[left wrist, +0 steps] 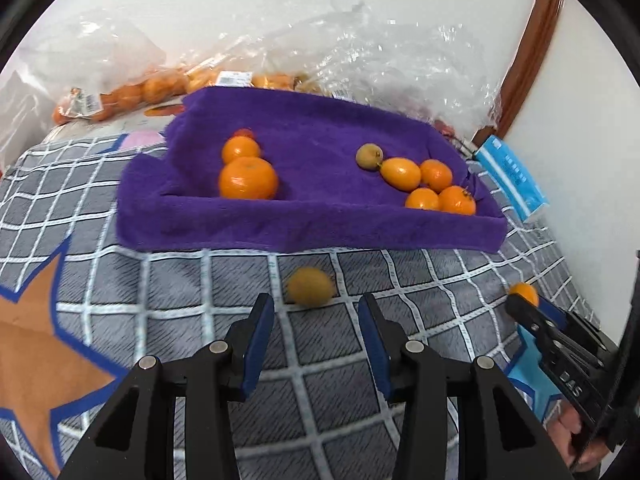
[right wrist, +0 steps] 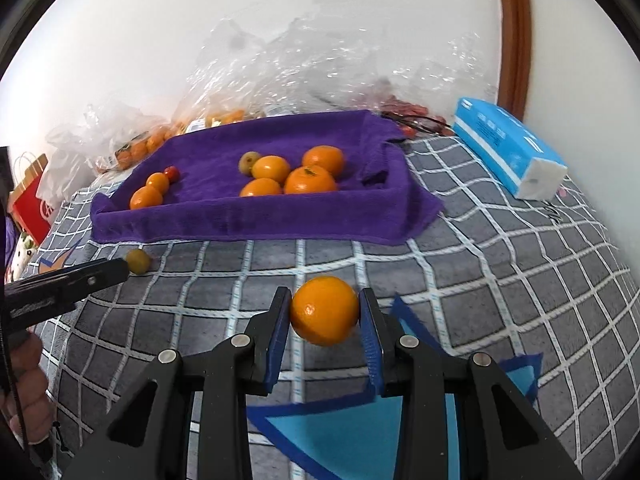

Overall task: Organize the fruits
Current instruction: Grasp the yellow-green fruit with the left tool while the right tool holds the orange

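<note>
The checked bed cover (right wrist: 500,264) carries a purple towel-lined tray (right wrist: 256,216) already holding two clusters of oranges (right wrist: 310,178) – most sorting looks done. The right gripper (right wrist: 325,312) is clamped on an orange (right wrist: 324,310), near the tray. The left gripper (left wrist: 316,312), jaws apart and empty, faces a loose yellowish fruit (left wrist: 310,286) – still outside.

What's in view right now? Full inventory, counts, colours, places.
towel: 1, purple, on bedspread, edges raised like a tray
oranges on towel: 6, orange; two left, four right
cherry tomato: 1, red, left group
greenish fruit on towel: 1, right group
loose fruit: 1, yellow-green, on bedspread before towel
held orange: 1, orange
tissue pack: 1, blue-white, right
plastic bags: clear, behind towel
left gripper: open, empty
right gripper: shut on held orange
</note>
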Motion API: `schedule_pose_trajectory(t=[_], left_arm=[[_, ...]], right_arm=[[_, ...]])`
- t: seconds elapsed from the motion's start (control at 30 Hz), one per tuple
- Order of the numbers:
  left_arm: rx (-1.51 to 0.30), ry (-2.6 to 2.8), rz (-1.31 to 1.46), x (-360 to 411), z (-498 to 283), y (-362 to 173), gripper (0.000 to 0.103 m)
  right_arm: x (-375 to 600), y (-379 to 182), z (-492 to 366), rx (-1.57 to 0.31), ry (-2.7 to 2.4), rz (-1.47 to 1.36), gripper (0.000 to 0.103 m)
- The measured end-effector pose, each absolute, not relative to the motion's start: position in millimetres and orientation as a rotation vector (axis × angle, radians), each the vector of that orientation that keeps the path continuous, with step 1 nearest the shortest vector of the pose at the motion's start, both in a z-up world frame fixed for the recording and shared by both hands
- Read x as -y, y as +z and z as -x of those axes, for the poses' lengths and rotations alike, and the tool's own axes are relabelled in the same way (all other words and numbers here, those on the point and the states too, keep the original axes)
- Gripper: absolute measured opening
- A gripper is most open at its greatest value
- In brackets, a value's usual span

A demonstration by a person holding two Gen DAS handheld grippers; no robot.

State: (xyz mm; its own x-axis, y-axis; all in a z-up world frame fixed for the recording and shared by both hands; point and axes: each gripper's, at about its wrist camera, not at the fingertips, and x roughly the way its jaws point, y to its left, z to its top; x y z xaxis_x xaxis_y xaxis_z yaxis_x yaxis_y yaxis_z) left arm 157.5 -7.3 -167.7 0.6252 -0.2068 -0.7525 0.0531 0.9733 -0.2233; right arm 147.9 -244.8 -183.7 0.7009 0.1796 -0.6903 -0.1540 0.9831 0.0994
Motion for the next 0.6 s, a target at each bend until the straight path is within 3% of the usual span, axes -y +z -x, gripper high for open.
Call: schedule_pose_trajectory(t=[0.2,0.27,0.6], left_arm=[[-0.882,-0.094,0.140,14.1,-170.8,-175.2,0.037],[-0.878,-0.085,0.124,15.1,-172.1,-176.0,0.026],[-0.807,-0.149,0.235,-3.0,-161.0,-171.3,0.025]], right_arm=[[252.2,-184.9,-148.7,-0.778,0.206,-0.069,0.034],[250.9,-185.4,-149.1,-0.781,0.203,-0.059,0.034],[253.2,-184.4,-148.2,-0.771,0.218,-0.076,0.034]])
